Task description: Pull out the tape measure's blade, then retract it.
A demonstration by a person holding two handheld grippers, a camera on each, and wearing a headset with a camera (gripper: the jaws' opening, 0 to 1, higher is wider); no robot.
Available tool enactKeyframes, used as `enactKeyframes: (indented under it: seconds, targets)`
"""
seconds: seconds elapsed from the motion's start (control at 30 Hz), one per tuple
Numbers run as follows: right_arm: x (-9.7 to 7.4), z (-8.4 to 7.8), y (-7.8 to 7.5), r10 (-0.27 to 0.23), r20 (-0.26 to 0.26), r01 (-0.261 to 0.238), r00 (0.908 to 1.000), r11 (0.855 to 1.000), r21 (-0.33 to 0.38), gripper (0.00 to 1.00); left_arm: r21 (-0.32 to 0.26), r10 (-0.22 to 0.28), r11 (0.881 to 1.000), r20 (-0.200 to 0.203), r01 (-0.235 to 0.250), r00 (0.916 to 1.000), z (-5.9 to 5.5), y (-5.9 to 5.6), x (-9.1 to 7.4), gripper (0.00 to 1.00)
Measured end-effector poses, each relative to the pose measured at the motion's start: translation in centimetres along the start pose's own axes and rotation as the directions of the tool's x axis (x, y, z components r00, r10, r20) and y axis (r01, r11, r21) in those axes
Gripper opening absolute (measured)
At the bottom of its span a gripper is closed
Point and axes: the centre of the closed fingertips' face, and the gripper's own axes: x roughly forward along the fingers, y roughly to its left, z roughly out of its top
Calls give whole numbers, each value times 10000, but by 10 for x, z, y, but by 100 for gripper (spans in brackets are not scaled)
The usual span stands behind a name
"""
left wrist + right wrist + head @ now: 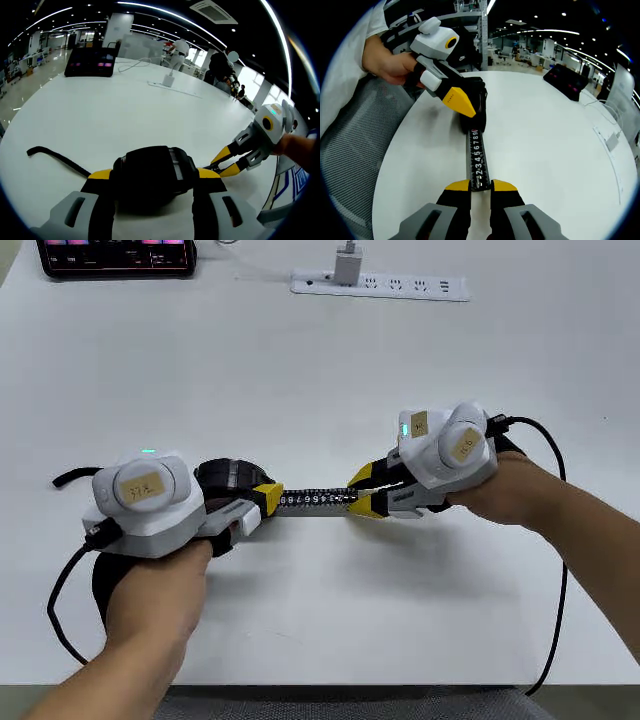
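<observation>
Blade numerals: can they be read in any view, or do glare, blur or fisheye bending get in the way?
Right gripper view: numerals on the blade are sharp and readable, though the table edge bows. Head view: even light, soft shadows, numerals tiny. Left gripper view: the tape measure case is dark, with little detail, and ceiling lights curve overhead.

Head view steeply down over white table [320, 360], gripper views low, close, facing each other along shared tape blade [476, 160]

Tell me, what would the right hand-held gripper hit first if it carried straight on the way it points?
Probably the black tape measure case in the left hand-held gripper, straight along the pulled-out blade.
</observation>
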Motion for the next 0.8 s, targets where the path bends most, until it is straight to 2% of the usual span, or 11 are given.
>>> enactKeyframes:
  seconds: [0.8]
  targets:
    - [24, 24, 4, 167, 584, -183, 9982, 9995, 270, 10, -9, -26, 10000, 32, 26, 10000, 0, 0, 0, 58]
